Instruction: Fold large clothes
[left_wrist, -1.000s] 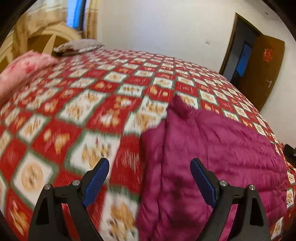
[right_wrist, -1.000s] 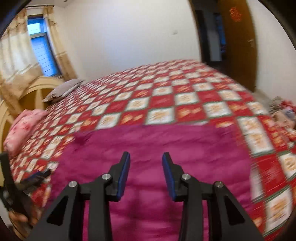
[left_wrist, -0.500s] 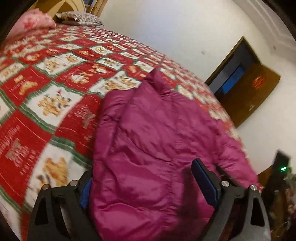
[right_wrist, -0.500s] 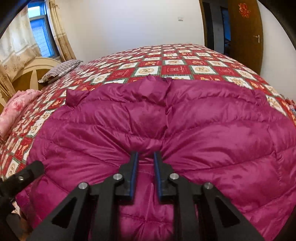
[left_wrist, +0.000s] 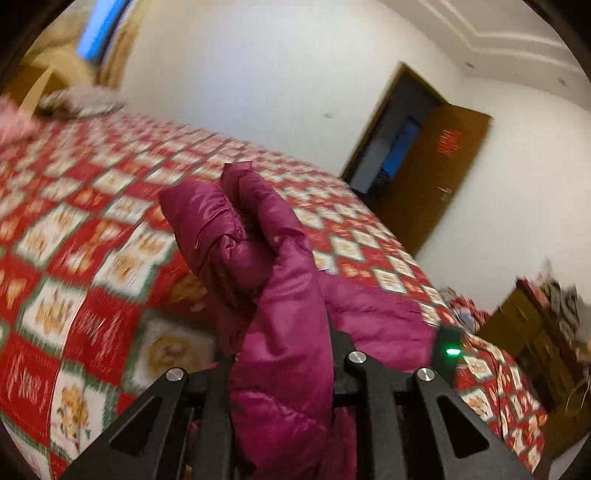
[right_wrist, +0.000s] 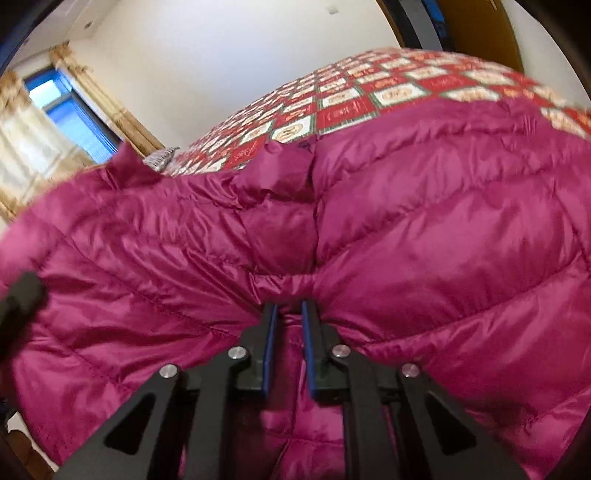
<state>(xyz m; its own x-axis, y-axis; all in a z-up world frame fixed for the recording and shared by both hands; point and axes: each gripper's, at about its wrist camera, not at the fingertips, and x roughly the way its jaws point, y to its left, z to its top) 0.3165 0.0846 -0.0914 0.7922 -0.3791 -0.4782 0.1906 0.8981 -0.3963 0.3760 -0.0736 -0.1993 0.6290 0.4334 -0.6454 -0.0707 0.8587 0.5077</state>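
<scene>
Left gripper (left_wrist: 284, 354) has just closed on jacket (left_wrist: 240, 236) and lifted its edge.
Right gripper (right_wrist: 287, 314) clamped on jacket fold; bed (left_wrist: 74, 236) beneath.

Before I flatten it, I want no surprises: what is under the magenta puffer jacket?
The magenta puffer jacket lies on the red patchwork bedspread, which shows past its far edge. Whatever sits beneath its middle is covered. Both grippers, left gripper and right gripper, pinch its fabric.
</scene>
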